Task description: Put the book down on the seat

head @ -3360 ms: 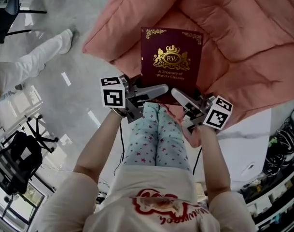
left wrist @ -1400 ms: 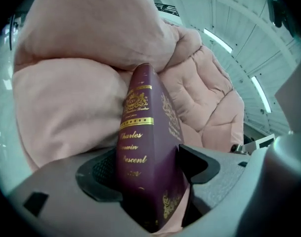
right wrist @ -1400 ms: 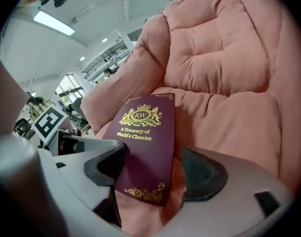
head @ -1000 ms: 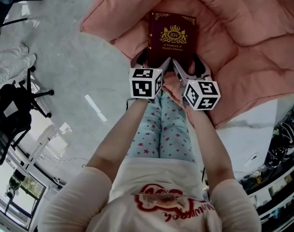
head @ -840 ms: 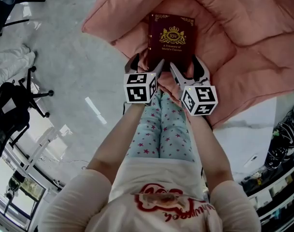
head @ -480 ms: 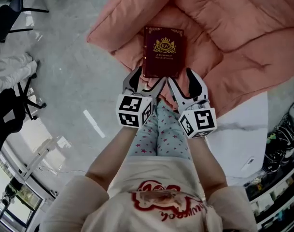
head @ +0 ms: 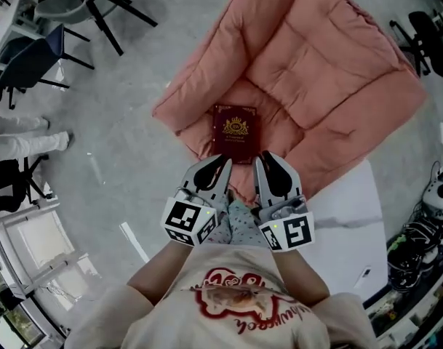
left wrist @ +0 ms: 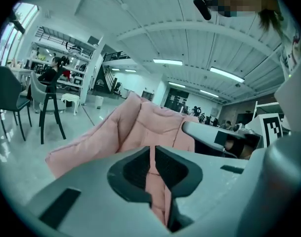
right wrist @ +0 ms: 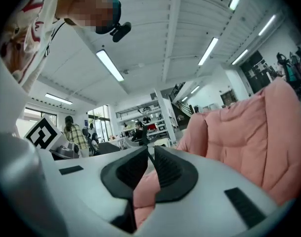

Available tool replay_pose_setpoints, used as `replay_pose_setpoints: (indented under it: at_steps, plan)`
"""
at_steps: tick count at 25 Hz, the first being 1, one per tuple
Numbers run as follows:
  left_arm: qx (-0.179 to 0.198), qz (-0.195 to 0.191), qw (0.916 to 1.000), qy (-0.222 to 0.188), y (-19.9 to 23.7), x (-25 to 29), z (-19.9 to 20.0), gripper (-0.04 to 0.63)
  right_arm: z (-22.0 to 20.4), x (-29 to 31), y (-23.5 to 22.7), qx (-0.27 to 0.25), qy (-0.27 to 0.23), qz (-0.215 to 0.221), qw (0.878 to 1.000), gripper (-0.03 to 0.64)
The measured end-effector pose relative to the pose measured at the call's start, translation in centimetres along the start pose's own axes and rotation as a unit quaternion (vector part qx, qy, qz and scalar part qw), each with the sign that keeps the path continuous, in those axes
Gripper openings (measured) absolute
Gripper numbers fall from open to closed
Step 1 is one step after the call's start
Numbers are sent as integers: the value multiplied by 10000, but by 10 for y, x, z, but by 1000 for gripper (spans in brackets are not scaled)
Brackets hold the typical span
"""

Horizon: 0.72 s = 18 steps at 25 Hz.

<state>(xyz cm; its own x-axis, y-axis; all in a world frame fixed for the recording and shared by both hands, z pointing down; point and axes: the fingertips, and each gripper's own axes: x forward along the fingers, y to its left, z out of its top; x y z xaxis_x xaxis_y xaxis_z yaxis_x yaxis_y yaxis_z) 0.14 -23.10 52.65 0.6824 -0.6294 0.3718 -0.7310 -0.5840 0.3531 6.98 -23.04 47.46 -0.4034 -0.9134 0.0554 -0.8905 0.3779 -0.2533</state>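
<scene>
The dark red book with a gold crest lies flat, cover up, on the front of the pink padded seat. My left gripper and right gripper hover side by side, raised above the seat's front edge and apart from the book. Their jaws have just been closing, with nothing between them, and both now stand shut and empty. In the left gripper view my left gripper points over the pink seat. The right gripper view shows my right gripper with the pink seat beside it. The book is hidden in both gripper views.
Black chairs stand at the upper left, another chair at the upper right. A person's pale trouser legs lie at the left edge. A white floor panel sits right of me, with cluttered gear beyond it.
Both grippers let go of the book, drew back and rose well above it, and their jaws closed. The book stays flat on the seat.
</scene>
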Motion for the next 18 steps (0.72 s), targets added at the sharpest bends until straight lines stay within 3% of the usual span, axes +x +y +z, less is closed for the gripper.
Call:
replay_pose_setpoints:
  at_steps: [7,18]
  plan:
    - [210,-287,9987,-369,-46,-18,55,5,76,-18,19,-229,-496,228,9982,2]
    - [444,-448,9915,-1134,-80,-35,115,5,125,-37,35,-332,-782,576,9947,0]
